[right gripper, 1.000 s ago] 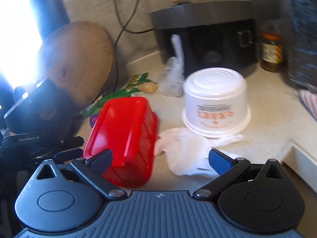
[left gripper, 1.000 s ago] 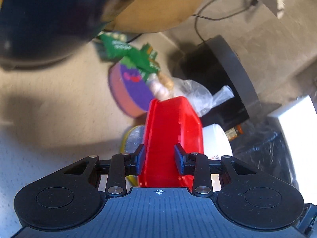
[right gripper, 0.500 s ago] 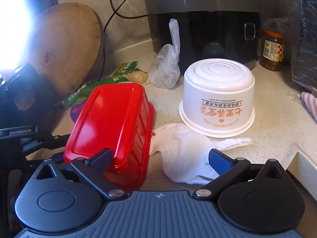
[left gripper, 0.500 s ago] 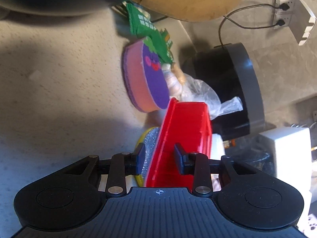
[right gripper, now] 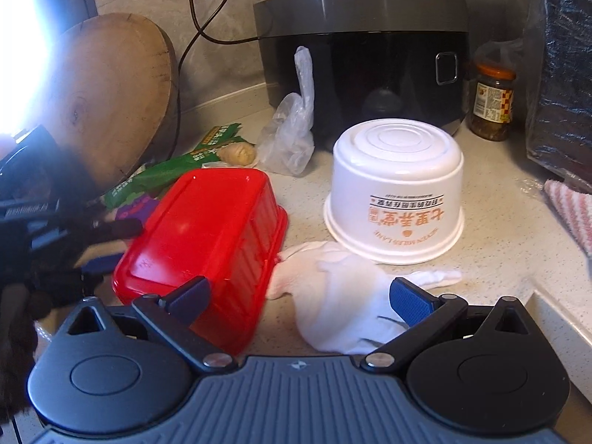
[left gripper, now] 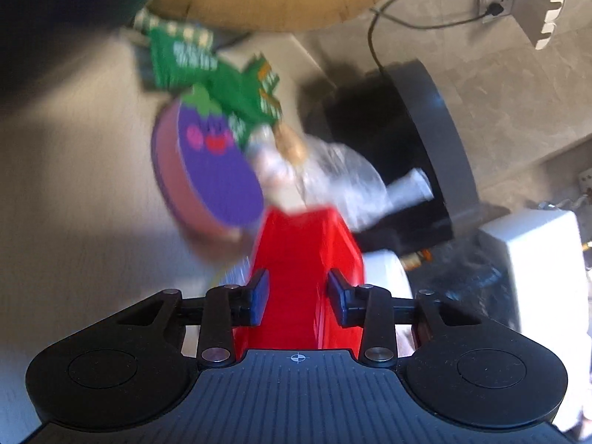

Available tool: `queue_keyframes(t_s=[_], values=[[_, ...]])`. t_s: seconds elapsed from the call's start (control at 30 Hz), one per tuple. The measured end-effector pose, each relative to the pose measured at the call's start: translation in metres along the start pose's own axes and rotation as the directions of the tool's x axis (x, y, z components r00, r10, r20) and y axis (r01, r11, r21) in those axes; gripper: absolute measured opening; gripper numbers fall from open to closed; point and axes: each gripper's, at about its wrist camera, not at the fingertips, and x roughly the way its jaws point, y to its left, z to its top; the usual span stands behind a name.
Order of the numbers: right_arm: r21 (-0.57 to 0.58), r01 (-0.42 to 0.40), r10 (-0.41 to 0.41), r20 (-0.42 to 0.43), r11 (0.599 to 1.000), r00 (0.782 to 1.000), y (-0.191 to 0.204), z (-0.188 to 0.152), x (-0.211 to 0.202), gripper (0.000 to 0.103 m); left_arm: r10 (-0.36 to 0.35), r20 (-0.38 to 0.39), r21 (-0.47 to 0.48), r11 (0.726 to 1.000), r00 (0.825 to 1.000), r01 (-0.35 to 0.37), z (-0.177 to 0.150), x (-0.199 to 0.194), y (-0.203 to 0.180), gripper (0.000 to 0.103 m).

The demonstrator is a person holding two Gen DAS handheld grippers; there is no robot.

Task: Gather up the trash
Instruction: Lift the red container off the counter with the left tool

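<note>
A red plastic container (right gripper: 207, 244) lies upside down and tilted on the speckled counter. My left gripper (left gripper: 298, 296) reaches it from the left, and the container (left gripper: 299, 259) sits between its pads. The jaws are opening while both pads still touch the red sides. My right gripper (right gripper: 299, 290) stands open above a crumpled white glove (right gripper: 340, 296). Other trash lies around: an upturned white paper bowl (right gripper: 394, 199), a clear plastic bag (right gripper: 292, 137), green wrappers (right gripper: 166, 174) and a purple eggplant sponge (left gripper: 218, 174).
A black rice cooker (right gripper: 366, 59) and its cable stand at the back, with a jar (right gripper: 492, 107) beside it. A round wooden board (right gripper: 111, 88) leans at the left. A striped cloth (right gripper: 569, 214) lies right, near the counter's edge (right gripper: 547, 318).
The left gripper has shifted sideways with the red container between its pads, and its jaws stand slightly wider. The right gripper has hardly moved and stays open over the glove.
</note>
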Motion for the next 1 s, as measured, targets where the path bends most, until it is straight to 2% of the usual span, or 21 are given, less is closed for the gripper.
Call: queue_keyframes(t_s=[0.07, 0.13, 0.27, 0.47, 0.63, 0.7, 0.87, 0.97, 1.0], values=[[0.004, 0.005, -0.005, -0.006, 1.0, 1.0, -0.002, -0.001, 0.001, 0.103, 0.037, 0.027, 0.015, 0.999, 0.999, -0.037, 0.009, 0.006, -0.002, 0.039], [0.004, 0.013, -0.013, -0.008, 1.0, 1.0, -0.002, -0.002, 0.0, 0.103, 0.053, 0.015, 0.025, 0.998, 0.998, -0.053, 0.016, 0.013, -0.001, 0.038], [-0.01, 0.035, -0.035, 0.016, 0.999, 0.999, 0.0, 0.0, -0.003, 0.103, 0.034, -0.029, 0.045, 0.998, 0.999, -0.032, 0.016, 0.021, -0.001, 0.037], [-0.021, 0.025, -0.023, 0.086, 0.999, 0.996, 0.013, 0.008, -0.011, 0.103, 0.054, -0.023, 0.015, 0.998, 0.998, -0.054, 0.011, 0.022, 0.008, 0.037], [-0.064, 0.029, -0.026, 0.061, 0.998, 0.998, 0.022, 0.008, 0.002, 0.103, 0.037, -0.058, -0.032, 0.999, 0.998, -0.039, 0.012, 0.033, 0.02, 0.037], [-0.055, 0.033, -0.029, 0.057, 0.998, 0.998, 0.02, 0.006, 0.006, 0.103, 0.034, -0.05, -0.055, 0.998, 0.998, -0.037, 0.009, 0.037, 0.022, 0.036], [-0.006, 0.022, -0.022, 0.038, 1.0, 0.999, 0.009, 0.004, 0.007, 0.103, -0.072, -0.046, -0.114, 0.991, 0.996, 0.066, 0.004, 0.047, 0.025, 0.036], [0.046, 0.005, -0.006, 0.026, 0.999, 1.0, -0.001, 0.002, 0.007, 0.103, -0.165, -0.085, -0.159, 0.976, 0.983, 0.15, 0.004, 0.054, 0.022, 0.037], [0.065, -0.003, 0.001, 0.031, 0.998, 1.0, -0.005, 0.001, 0.006, 0.103, -0.167, -0.104, -0.147, 0.978, 0.981, 0.151, 0.003, 0.056, 0.017, 0.037]])
